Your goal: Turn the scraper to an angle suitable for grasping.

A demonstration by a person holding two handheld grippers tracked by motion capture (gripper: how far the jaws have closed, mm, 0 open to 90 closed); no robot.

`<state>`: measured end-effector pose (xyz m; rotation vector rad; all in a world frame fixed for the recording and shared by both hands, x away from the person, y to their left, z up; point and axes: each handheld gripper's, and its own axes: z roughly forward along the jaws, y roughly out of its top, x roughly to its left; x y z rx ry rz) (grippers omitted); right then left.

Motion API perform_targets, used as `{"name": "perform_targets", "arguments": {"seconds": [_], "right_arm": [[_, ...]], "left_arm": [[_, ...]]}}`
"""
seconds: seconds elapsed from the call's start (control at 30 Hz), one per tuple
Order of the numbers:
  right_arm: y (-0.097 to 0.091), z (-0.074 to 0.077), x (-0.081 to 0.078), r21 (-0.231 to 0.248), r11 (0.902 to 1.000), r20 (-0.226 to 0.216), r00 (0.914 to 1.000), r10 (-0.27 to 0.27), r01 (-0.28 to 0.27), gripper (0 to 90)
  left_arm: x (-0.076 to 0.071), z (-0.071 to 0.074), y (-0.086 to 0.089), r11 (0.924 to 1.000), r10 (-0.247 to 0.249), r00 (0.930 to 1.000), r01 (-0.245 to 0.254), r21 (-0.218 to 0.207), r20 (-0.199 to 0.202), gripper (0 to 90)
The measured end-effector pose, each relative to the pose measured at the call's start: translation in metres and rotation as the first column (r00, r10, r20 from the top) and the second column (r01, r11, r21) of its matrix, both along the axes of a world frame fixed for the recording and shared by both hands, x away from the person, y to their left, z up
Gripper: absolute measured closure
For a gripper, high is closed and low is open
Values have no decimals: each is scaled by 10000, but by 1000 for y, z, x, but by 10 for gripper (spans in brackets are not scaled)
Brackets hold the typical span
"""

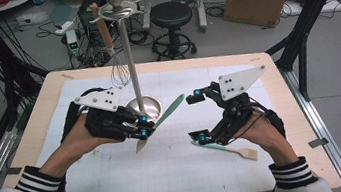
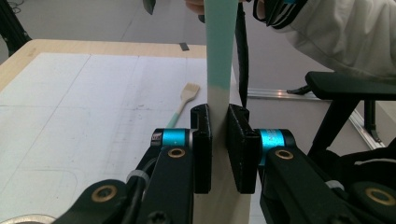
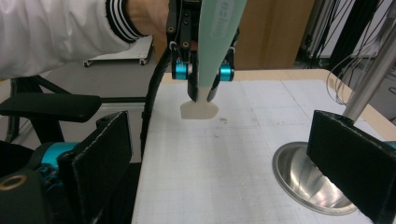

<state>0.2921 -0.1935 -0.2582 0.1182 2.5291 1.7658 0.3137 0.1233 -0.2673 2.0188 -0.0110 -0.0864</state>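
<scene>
1. A white table point(image 1: 120, 184) stands in a room with cables on the floor.
2. Near the person, the left gripper point(image 1: 142, 130) has its jaws clamped on the green spatula point(image 1: 164, 116), lifted off the table, likely to hang it.
3. The right gripper point(image 1: 196, 116) has its jaws wide apart and holds nothing.
4. The left gripper view shows a small brush point(image 2: 183, 103) lying flat.
5. Farther back stands the metal rack point(image 1: 128, 56) with a whisk point(image 1: 118, 68).
</scene>
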Motion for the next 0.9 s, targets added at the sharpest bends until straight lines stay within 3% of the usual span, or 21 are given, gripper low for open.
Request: {"name": "perform_targets", "arguments": {"seconds": [0.17, 0.27, 0.43, 0.9], "right_arm": [[3, -1, 2, 56, 10000, -94, 9999, 77, -76, 63], [5, -1, 2, 63, 9999, -89, 9999, 116, -116, 154], [9, -1, 3, 374, 9991, -98, 9997, 226, -222, 190], [21, -1, 8, 300, 9991, 43, 9995, 312, -313, 364]], "left_arm": [[0, 0, -5, 9999, -51, 10000, 50, -88, -50, 807], [1, -1, -7, 10000, -30, 9999, 29, -93, -100, 806], [1, -1, -8, 9999, -24, 10000, 24, -105, -37, 806], [2, 1, -12, 9999, -100, 9999, 100, -83, 18, 807]]}}
